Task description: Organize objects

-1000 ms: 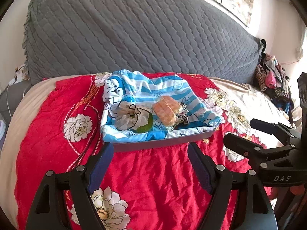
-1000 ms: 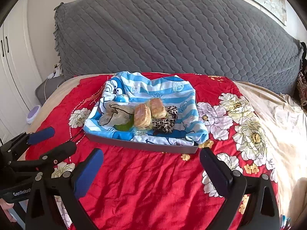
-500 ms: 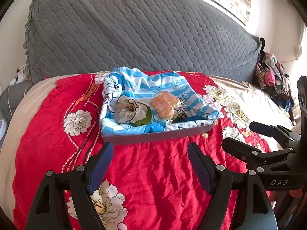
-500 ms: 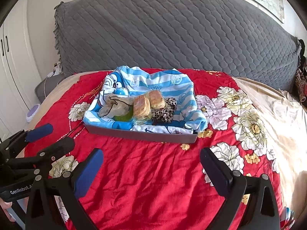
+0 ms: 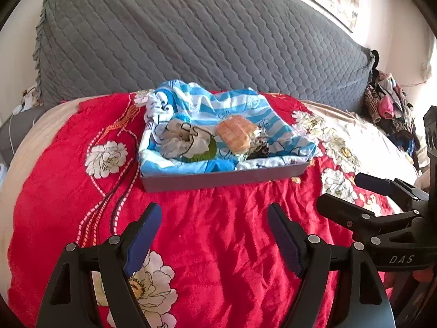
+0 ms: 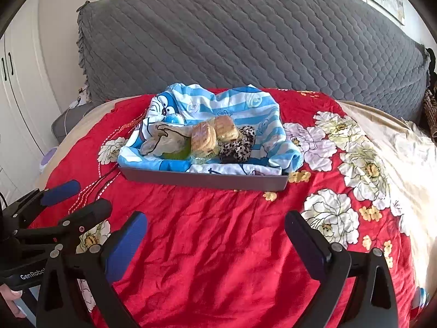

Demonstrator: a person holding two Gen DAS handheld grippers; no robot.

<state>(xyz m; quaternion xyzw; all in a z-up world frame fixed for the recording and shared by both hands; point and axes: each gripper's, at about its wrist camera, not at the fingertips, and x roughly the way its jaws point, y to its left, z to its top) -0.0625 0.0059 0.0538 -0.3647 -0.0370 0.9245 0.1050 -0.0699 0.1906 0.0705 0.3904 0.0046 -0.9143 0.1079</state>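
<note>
A grey tray (image 5: pixel 224 179) (image 6: pixel 202 180) lined with a blue striped cartoon cloth (image 5: pixel 240 106) (image 6: pixel 245 104) sits on the red floral bedspread. In it lie a wrapped bread pack (image 5: pixel 236 134) (image 6: pixel 211 135), a crumpled plastic bag over something green (image 5: pixel 188 142) (image 6: pixel 166 140), a leopard-print item (image 6: pixel 239 146) and a small blue ball (image 6: pixel 173 119). My left gripper (image 5: pixel 214 232) is open and empty, well short of the tray. My right gripper (image 6: pixel 215 237) is open and empty, also short of it.
A grey quilted headboard (image 5: pixel 191 35) rises behind the tray. Clothes pile (image 5: pixel 390 104) at the far right. White cupboards (image 6: pixel 16 95) stand at the left. The beige sheet (image 6: pixel 404 142) lies to the right of the bedspread (image 6: pixel 207 246).
Both grippers have drawn back from the tray, which now appears smaller and farther away. Both stay open and empty.
</note>
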